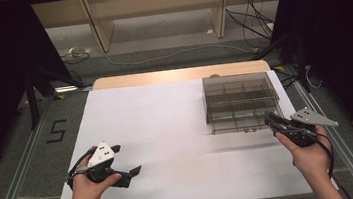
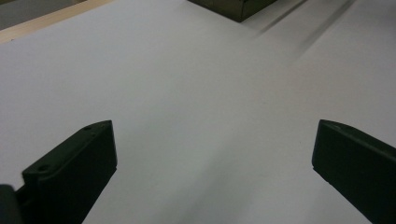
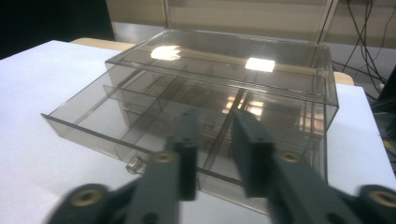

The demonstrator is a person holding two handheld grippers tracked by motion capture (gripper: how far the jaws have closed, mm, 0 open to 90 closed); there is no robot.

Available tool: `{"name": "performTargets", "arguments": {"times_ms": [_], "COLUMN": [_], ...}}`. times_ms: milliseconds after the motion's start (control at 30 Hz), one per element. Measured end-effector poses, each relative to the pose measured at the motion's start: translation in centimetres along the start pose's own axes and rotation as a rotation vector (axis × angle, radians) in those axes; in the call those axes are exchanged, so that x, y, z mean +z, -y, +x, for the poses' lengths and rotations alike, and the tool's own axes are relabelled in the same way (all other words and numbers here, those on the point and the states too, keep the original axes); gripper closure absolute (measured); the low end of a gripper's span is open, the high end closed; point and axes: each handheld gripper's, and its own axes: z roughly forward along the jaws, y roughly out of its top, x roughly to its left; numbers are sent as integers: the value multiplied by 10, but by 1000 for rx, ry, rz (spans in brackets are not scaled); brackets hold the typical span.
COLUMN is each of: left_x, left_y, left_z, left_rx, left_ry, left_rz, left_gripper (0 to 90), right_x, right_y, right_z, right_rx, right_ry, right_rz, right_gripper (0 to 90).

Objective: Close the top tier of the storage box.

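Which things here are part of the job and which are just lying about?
In the job: clear drawer box; its lower drawer, pulled part way out; right gripper at the drawer's front; left gripper, open over the white table.
Lying about: floor cables; wooden shelving.

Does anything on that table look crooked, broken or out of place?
One thing: the smoky clear box at the table's far right has its drawer pulled partly out toward the person. Nothing looks spilled or broken on the white sheet.
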Motion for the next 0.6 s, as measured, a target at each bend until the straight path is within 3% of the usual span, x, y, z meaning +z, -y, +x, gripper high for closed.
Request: {"name": "performTargets", "arguments": {"times_ms": [67,400,600], "left_x": [0,-3,-1], "left_y": [1,-1,-2], "left_z": [1,-2,0], "left_rx": [-3,-1,-7], "left_ry": [0,-18,-20], "left_rz": [0,1,3], "left_gripper": [0,0,0], "right_x": [0,0,0], "right_y": [-1,0,2], "right_z": [2,9,10], "right_rx": [-17,-77,-84], "right_ry": [-13,-48,-66], "right_rz": [9,98,132], "right_gripper": [898,900,900]}}
